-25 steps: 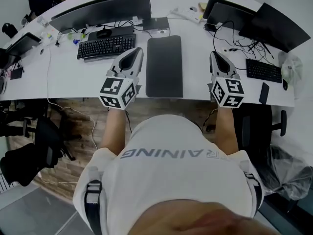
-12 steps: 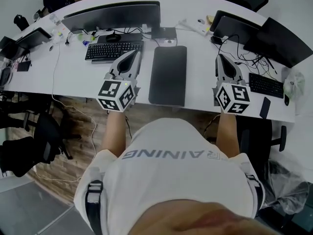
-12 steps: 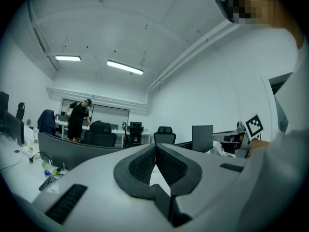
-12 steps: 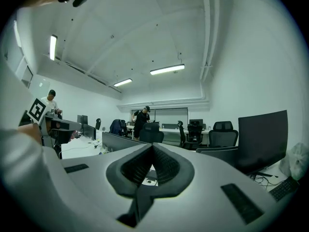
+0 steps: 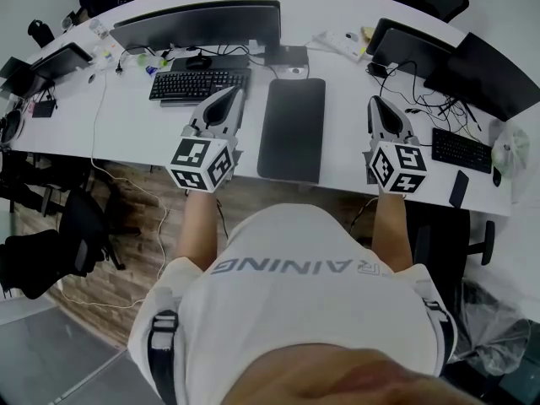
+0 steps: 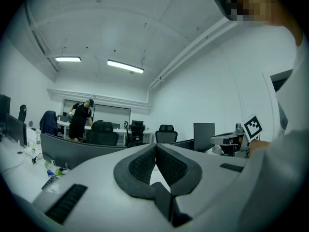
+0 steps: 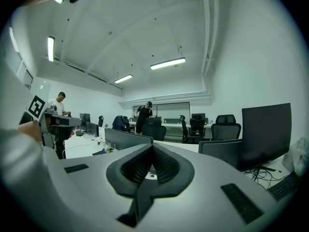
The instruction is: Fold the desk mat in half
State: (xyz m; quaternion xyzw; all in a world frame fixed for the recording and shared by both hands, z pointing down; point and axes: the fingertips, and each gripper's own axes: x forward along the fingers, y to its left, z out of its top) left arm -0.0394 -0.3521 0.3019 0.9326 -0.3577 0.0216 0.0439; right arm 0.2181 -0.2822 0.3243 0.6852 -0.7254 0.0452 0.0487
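1. We saw the desk mat lying flat on the white desk. It was a dark, narrow rectangle running from near the desk's front edge back toward the base of the monitor.
2. We held the left gripper just beside the mat's left long edge, apart from it and pointing away from us. In the left gripper view its jaws met at their tips, with nothing between the ribbed pads.
3. We held the right gripper well apart from the mat's right edge, over bare desk. In the right gripper view its jaws were likewise pressed together and empty.
4. The mat lay between our two grippers, and neither one touched it.
5. A black keyboard sat to the left of the mat, beyond the left gripper. A second keyboard lay at the far right, among cables.
6. In both gripper views we saw office chairs, and people standing at desks far across the room.
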